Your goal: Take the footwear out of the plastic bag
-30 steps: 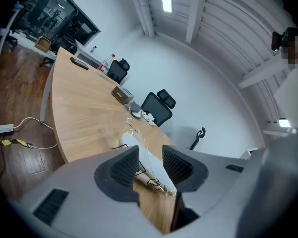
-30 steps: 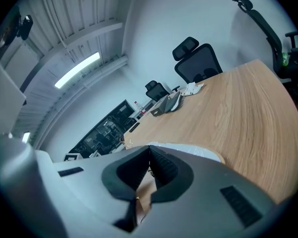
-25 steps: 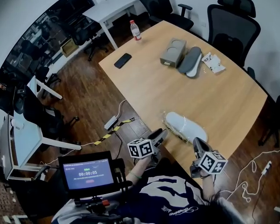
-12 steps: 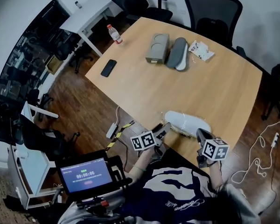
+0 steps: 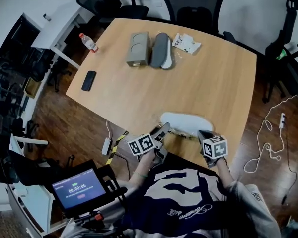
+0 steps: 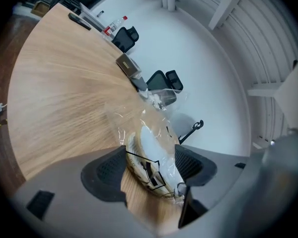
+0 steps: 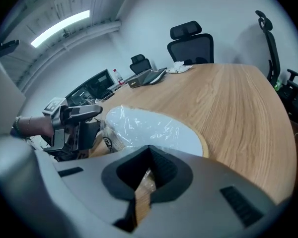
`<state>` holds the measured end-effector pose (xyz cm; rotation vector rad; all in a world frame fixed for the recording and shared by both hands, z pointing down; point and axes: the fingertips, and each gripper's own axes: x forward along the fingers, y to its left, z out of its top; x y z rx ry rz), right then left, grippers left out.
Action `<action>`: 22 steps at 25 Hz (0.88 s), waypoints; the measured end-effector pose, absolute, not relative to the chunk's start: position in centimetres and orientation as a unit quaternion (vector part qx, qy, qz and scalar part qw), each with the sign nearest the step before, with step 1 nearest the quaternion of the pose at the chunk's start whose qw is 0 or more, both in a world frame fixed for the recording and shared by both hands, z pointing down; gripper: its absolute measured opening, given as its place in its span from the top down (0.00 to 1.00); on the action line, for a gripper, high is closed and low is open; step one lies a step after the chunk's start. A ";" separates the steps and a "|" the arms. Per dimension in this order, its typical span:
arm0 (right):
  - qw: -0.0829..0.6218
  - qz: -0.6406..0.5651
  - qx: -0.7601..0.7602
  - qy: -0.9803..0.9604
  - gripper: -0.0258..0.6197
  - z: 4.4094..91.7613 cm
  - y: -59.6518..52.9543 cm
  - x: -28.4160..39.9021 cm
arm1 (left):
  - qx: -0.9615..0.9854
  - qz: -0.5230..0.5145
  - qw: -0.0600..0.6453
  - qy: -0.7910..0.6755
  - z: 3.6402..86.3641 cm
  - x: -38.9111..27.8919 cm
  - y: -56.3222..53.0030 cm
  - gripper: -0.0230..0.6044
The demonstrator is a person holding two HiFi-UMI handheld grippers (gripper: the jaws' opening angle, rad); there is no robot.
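Observation:
A white slipper sealed in a clear plastic bag [image 5: 186, 123] lies near the table's front edge. My left gripper [image 5: 163, 131] reaches its left end. In the left gripper view the bagged slipper [image 6: 151, 150] sits between the pads of this gripper [image 6: 149, 168], whose jaws have just been opening and stand wide. My right gripper [image 5: 203, 134] is at the bag's right end. In the right gripper view its jaws [image 7: 148, 155] are shut, with the bag [image 7: 149, 125] just beyond the tips. I cannot tell whether any film is pinched.
At the far side of the table [image 5: 218, 88] lie a cardboard box [image 5: 138, 48], a grey slipper pair [image 5: 160, 50] and a paper packet [image 5: 186, 42]. A phone [image 5: 89, 80] and a bottle [image 5: 88, 42] are at the left. Office chairs [image 5: 191, 4] ring the table.
Both grippers have closed in on the bag's near side. The left jaws now stand wide around its left end. The head view has swung, shifting the table in the picture.

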<state>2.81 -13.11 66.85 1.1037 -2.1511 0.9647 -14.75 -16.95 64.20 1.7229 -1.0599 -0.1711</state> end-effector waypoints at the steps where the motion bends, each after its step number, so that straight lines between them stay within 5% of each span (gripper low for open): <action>1: 0.267 0.359 0.405 -0.797 0.97 66.9 -13.1 2.8 | 0.718 -0.075 0.533 -0.442 64.3 -14.8 -17.3 0.49; 9: 0.237 0.378 0.395 -0.803 0.97 66.9 -12.9 3.1 | 0.664 -0.132 0.619 -0.398 65.5 -14.3 -19.8 0.50; 14: 0.237 0.376 0.395 -0.804 0.97 66.9 -13.2 3.1 | 0.646 -0.135 0.638 -0.396 66.6 -14.2 -20.8 0.78; 22: 0.169 0.410 0.388 -0.808 0.97 65.8 -12.7 3.8 | 0.637 -0.201 0.654 -0.354 66.2 -14.5 -20.8 0.83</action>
